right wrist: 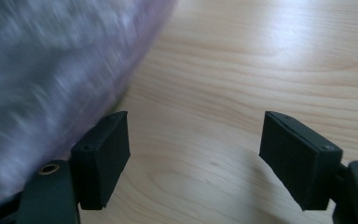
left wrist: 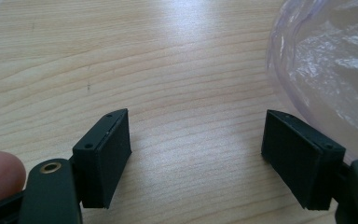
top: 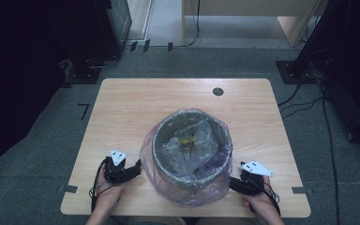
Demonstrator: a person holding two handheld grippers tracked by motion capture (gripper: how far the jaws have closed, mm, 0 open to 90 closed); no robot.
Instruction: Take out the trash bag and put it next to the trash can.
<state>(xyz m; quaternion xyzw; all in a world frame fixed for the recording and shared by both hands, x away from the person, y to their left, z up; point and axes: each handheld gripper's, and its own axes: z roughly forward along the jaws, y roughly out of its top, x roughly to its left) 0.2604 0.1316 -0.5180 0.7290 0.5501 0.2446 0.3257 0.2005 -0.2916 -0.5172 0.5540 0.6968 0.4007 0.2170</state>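
Bin [top: 191, 149] with pink bag [top: 157, 159] on a wooden table [top: 122, 108], grippers either side.
Left gripper [top: 137, 166] and right gripper [top: 233, 183] flank the bin, jaws wide, empty; the bag's skirt drapes outside the bin, apparently ungrasped, so the bag work seems ahead.

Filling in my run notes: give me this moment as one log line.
left claw: open, empty, beside bag | right claw: open, empty, beside bag | bin: upright on table, pink bag folded over rim
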